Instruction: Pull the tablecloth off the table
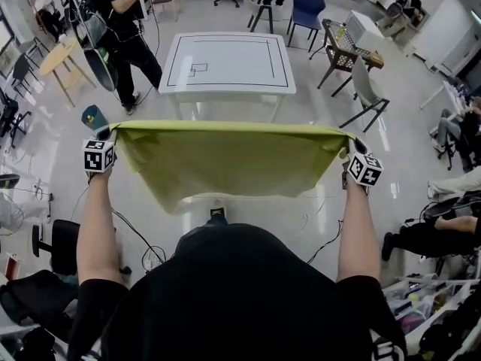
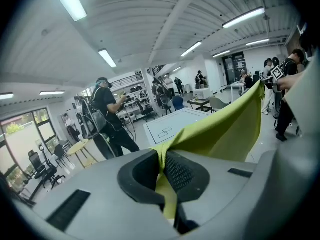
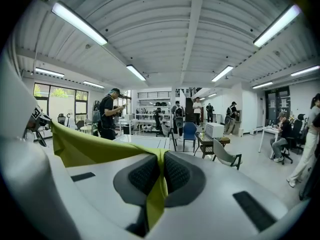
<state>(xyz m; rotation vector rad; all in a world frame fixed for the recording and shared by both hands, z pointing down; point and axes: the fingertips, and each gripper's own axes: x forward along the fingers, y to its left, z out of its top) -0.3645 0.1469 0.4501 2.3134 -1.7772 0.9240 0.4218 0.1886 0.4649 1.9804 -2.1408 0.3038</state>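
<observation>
Holding the yellow-green tablecloth (image 1: 225, 160) taut in mid-air, already well clear of the bare white counter (image 1: 225, 59) ahead, with left gripper (image 1: 113, 130) and right gripper (image 1: 350, 138) fingers (image 2: 186, 173) pinched shut on its two upper corners. Keep both pinches firm and the corners level and spread wide, to stop the lower hem sagging to the floor (image 1: 391, 149); judged nearly finished.

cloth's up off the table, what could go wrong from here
The left gripper and right gripper each pinch only a thin corner of the tablecloth; a corner might slip and the cloth drop. Its loose lower edge hangs free above floor cables and could snag.
</observation>
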